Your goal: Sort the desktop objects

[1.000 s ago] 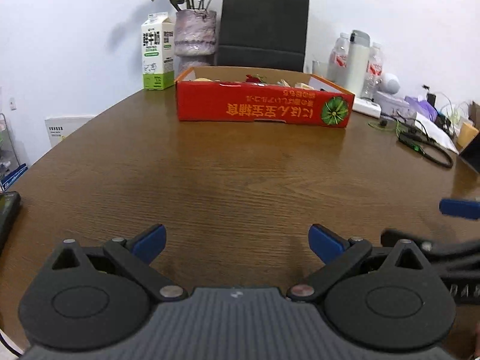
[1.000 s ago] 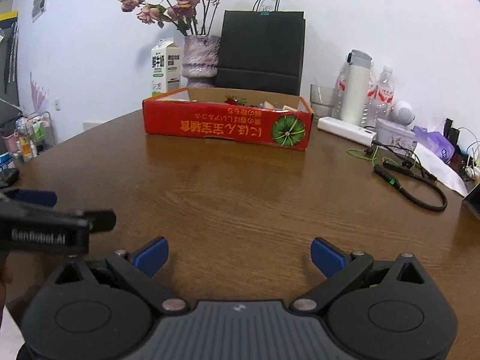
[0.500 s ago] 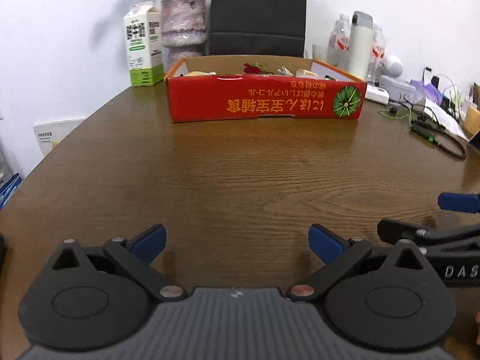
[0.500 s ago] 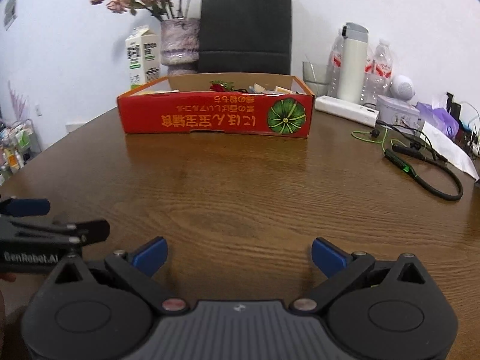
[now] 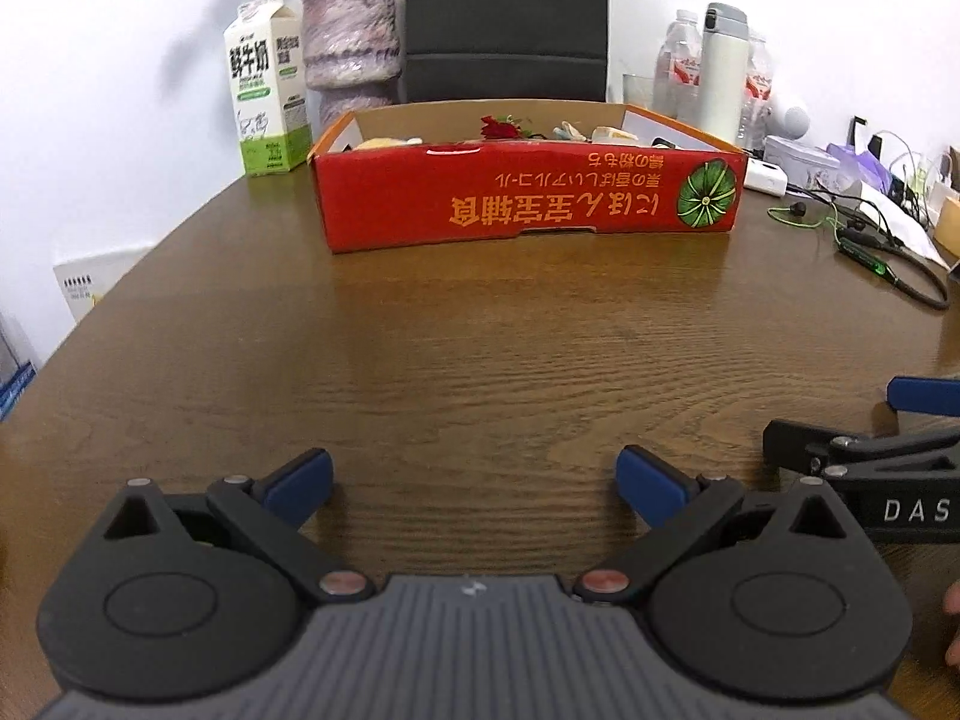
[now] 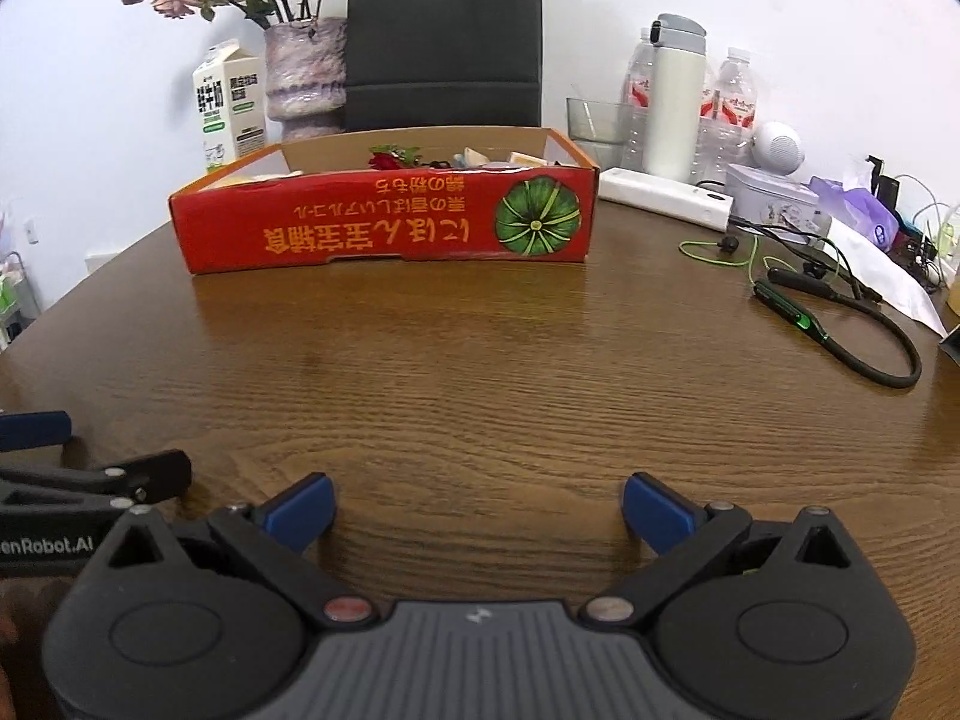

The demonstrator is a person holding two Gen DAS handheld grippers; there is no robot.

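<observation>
A red cardboard box (image 5: pixel 528 198) stands open-topped on the brown wooden table (image 5: pixel 480 348), also in the right wrist view (image 6: pixel 384 228). It holds a red flower (image 5: pixel 501 129) and several small items. My left gripper (image 5: pixel 474 483) is open and empty, low over the table, well short of the box. My right gripper (image 6: pixel 477 507) is open and empty beside it. Each gripper shows at the edge of the other's view.
Behind the box stand a milk carton (image 5: pixel 264 84), a vase of dried roses (image 5: pixel 351 42) and a black paper bag (image 5: pixel 507 24). At right are a white thermos (image 6: pixel 675 99), water bottles, a white power strip (image 6: pixel 666 201), a neckband earphone (image 6: pixel 840 324) and cables.
Both grippers have moved forward toward the red box and tilted down slightly; the box looks larger and nearer. Both stay open and empty.
</observation>
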